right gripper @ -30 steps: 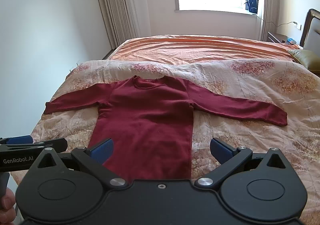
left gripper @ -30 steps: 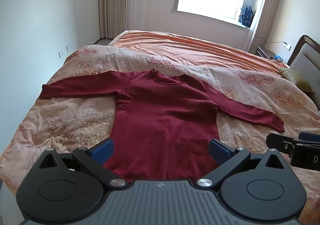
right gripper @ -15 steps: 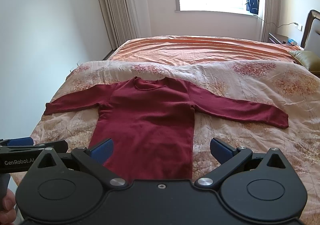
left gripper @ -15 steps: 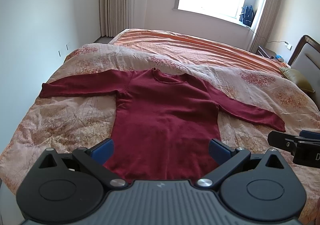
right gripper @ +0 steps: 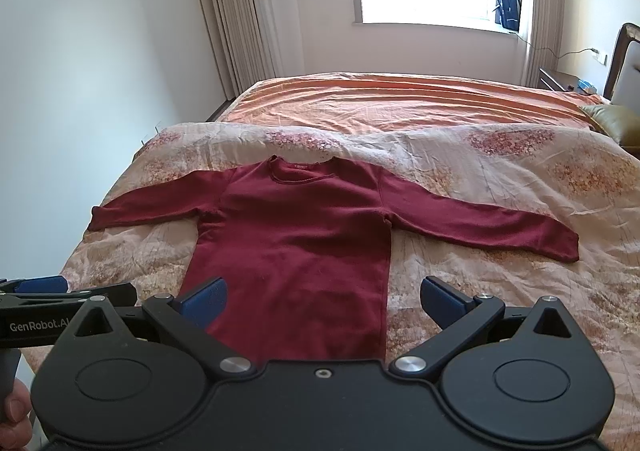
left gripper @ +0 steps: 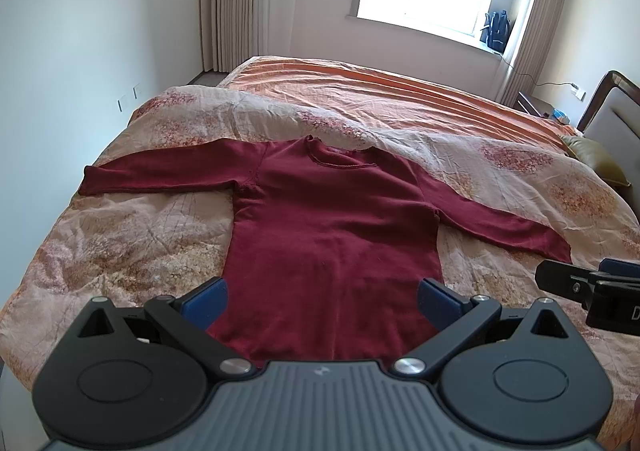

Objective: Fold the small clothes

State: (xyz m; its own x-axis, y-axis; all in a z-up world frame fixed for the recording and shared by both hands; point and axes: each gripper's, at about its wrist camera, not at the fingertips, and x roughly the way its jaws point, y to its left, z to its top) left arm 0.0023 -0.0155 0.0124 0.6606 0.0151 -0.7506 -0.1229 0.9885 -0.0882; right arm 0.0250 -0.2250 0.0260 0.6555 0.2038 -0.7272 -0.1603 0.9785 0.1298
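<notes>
Maroon sweater (left gripper: 332, 235) lies flat near the bed's (left gripper: 120, 251) foot edge, hem nearest, collar away, sleeves stretched toward both side edges. Left hand-held gripper (left gripper: 322, 299) hovers spread over the hem; right hand-held gripper (right gripper: 322, 299), equally spread, sits nearer the right sleeve (right gripper: 500, 227). Nothing blocks either.

Floral quilt (left gripper: 120, 251) over orange bedspread (left gripper: 380, 91), perhaps a backpack (left gripper: 496, 31).
</notes>
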